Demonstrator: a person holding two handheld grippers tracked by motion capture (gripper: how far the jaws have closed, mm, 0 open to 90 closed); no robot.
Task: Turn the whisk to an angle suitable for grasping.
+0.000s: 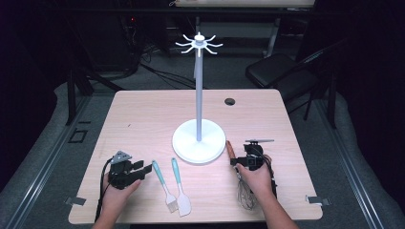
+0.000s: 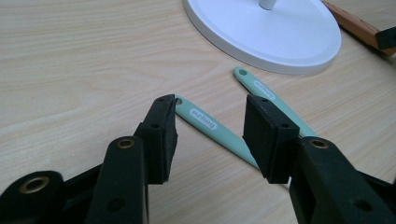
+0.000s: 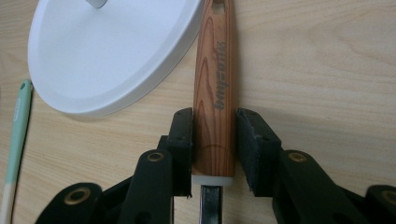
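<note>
A whisk lies at the right of the table, its wooden handle [image 1: 229,149] [image 3: 215,84] pointing away from me and its wire head [image 1: 246,196] by my wrist. My right gripper [image 1: 237,161] [image 3: 215,114] straddles that handle low down; the pads stand close on both sides, with a thin gap at the right one. A mint-handled brush [image 1: 162,183] [image 2: 205,122] and a mint-handled spatula [image 1: 180,188] [image 2: 266,93] lie side by side near the front. My left gripper [image 1: 143,168] [image 2: 209,105] is open over the far end of the brush handle, not touching it.
A white hook stand with a round base [image 1: 198,141] [image 2: 280,37] [image 3: 107,56] and a tall pole [image 1: 198,95] stands mid-table, its base next to the whisk handle. A cable hole [image 1: 230,101] is at the back. A black chair [image 1: 277,71] stands beyond the table.
</note>
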